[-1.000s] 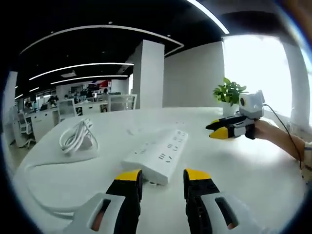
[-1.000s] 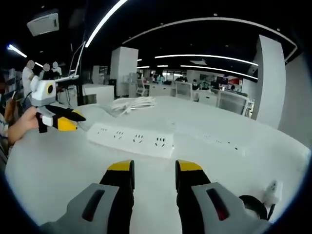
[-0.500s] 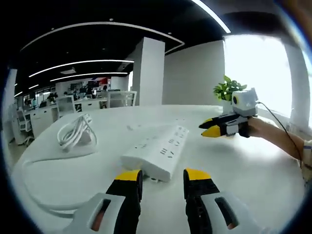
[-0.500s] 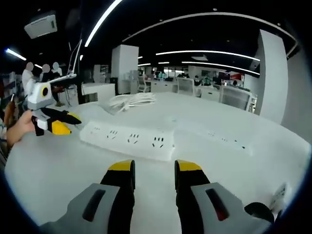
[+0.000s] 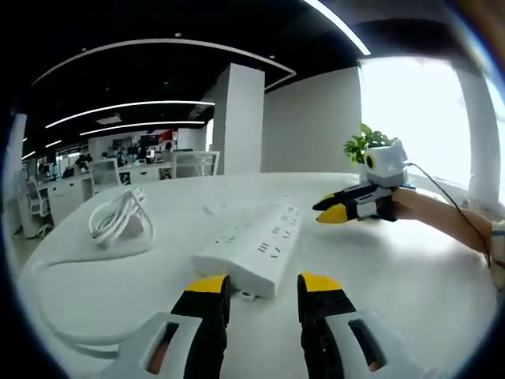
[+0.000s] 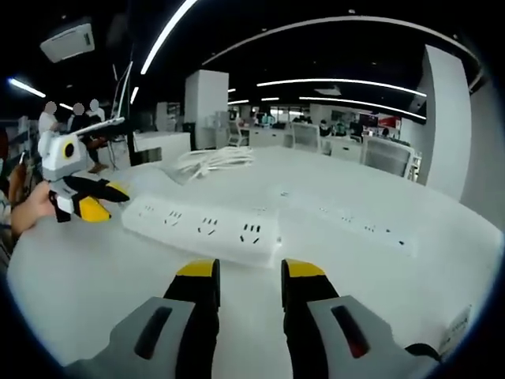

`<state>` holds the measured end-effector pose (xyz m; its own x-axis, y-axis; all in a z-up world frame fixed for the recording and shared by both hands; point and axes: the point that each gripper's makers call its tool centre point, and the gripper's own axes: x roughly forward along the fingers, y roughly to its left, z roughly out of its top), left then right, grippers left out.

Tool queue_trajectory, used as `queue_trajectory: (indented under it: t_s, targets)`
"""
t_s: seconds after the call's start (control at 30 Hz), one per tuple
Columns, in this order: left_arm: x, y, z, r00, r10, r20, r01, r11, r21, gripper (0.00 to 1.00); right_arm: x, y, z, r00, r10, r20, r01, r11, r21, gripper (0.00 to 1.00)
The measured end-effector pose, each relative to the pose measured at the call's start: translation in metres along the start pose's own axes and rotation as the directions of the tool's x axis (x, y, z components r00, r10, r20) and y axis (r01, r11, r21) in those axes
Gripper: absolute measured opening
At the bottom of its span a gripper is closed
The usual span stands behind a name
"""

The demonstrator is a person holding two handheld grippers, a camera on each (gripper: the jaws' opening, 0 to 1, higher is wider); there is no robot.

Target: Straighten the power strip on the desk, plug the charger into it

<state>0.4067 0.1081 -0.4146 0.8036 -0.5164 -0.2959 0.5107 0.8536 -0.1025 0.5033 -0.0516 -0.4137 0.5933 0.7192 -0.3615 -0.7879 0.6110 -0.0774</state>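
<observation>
Surface: a round white desk (image 5: 410, 276) is seen, with open-plan office desks and ceiling light strips behind it.
Power strip: a long white plastic power strip (image 5: 255, 249) is laid flat near the middle of the desk, sockets up; in the right gripper view (image 6: 203, 228) it is seen lying crosswise just beyond the jaws.
Cable: a white cord (image 5: 59, 335) is seen curving along the desk's edge beside the strip.
Charger: a coiled white cable bundle (image 5: 119, 217) is set well apart from the strip, toward the desk's far edge; whether the charger is part of it cannot be told.
Left gripper: the grey, yellow-tipped left gripper (image 5: 263, 285) is held just short of the strip's near end, jaws parted, nothing between them.
Right gripper: the right gripper (image 6: 241, 270) is held apart likewise, empty, just before the strip's long side.
Plant: a small green potted plant (image 5: 361, 147) is stood at the desk's far edge.
Second strip: a fainter white power strip (image 6: 347, 223) is seen beyond the first.
</observation>
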Motion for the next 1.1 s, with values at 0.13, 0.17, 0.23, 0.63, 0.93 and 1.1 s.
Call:
queue_trajectory:
  t_s: [0.13, 0.17, 0.23, 0.63, 0.93, 1.1]
  targets:
    - [0.002, -0.001, -0.001, 1.0, -0.005, -0.002, 0.005, 1.0, 0.01, 0.35, 0.001, 0.0, 0.0, 1.0, 0.012, -0.001, -0.012, 1.0, -0.008, 0.29]
    - [0.003, 0.0, -0.001, 1.0, -0.006, -0.004, 0.006, 1.0, 0.01, 0.35, 0.002, 0.0, 0.0, 1.0, 0.016, -0.002, -0.016, 1.0, -0.015, 0.29]
    - [0.003, -0.001, -0.002, 1.0, -0.009, -0.004, 0.009, 1.0, 0.008, 0.35, 0.003, 0.0, -0.001, 1.0, 0.019, -0.003, -0.02, 1.0, -0.023, 0.28]
    - [0.005, -0.002, -0.003, 1.0, -0.018, -0.002, 0.018, 1.0, 0.005, 0.35, 0.014, -0.002, 0.001, 0.999, 0.046, 0.018, -0.046, 0.999, -0.013, 0.25]
    - [0.006, -0.003, -0.004, 1.0, -0.029, -0.005, 0.029, 1.0, -0.006, 0.34, 0.02, 0.001, -0.001, 0.997, 0.069, 0.022, -0.069, 0.998, 0.002, 0.24]
    - [0.009, -0.005, -0.006, 0.999, -0.038, -0.009, 0.038, 0.999, -0.008, 0.33, 0.021, 0.0, -0.002, 0.997, 0.073, 0.028, -0.074, 0.997, 0.007, 0.23]
